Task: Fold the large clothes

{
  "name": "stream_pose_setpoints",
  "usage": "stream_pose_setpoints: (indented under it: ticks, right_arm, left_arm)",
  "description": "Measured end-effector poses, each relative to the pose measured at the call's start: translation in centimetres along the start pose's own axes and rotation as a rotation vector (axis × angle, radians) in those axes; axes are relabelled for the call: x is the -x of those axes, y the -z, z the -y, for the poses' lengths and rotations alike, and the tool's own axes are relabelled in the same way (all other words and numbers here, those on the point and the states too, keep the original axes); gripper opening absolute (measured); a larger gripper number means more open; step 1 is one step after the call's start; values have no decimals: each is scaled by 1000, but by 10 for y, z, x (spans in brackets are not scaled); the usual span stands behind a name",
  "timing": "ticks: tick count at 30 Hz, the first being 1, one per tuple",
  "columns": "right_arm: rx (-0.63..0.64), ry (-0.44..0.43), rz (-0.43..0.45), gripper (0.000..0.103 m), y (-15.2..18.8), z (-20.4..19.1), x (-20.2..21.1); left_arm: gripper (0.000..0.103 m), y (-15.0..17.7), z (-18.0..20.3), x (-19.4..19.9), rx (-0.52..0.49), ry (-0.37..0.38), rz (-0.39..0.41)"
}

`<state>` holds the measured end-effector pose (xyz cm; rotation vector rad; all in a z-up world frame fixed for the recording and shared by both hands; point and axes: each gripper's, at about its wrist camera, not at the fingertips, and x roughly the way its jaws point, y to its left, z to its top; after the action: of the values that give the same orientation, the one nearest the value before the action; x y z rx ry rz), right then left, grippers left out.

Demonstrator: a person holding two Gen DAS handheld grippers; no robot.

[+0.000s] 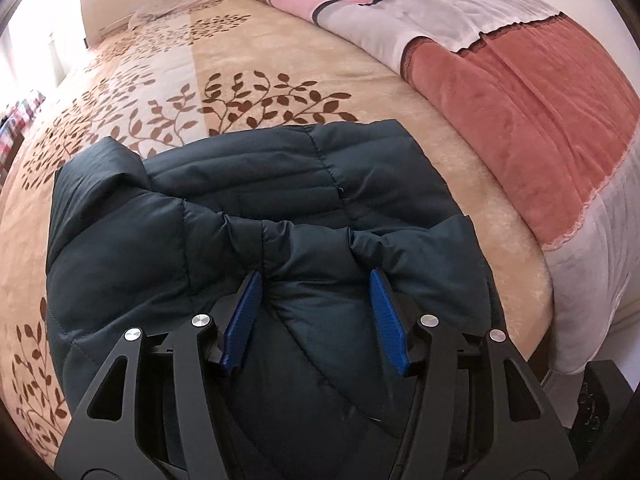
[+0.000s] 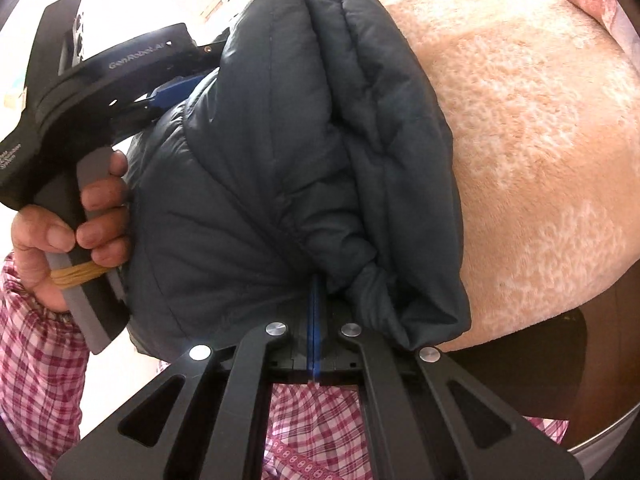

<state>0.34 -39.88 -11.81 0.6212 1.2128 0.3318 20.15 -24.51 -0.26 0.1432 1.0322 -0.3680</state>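
Jacket (image 1: 256, 216) lengthwise away | left hand-held gripper (image 1: 316, 280) spread | right hand-held gripper (image 2: 315, 280) pinching hem

"GenRobot.AI" in pale letters on the left claw's black body (image 2: 120, 68), other small print unreadable

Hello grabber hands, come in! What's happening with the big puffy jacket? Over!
Left gripper open, fingers pressing into the puffy jacket. Right gripper shut on jacket edge. Jacket bunched on the tan bed cover. Nothing in the way.
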Motion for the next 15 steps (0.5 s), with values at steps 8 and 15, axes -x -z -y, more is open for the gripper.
stream_pose_setpoints:
  ticks: [8,15]
  right_arm:
    - [-4,-15,-10,0,-6,4,3]
    - [5,-14,-23,0,-10,3,1]
  left_arm:
    - [55,6,4,-7,-24,-27,25]
    - [56,9,7,-8,-40,-51,46]
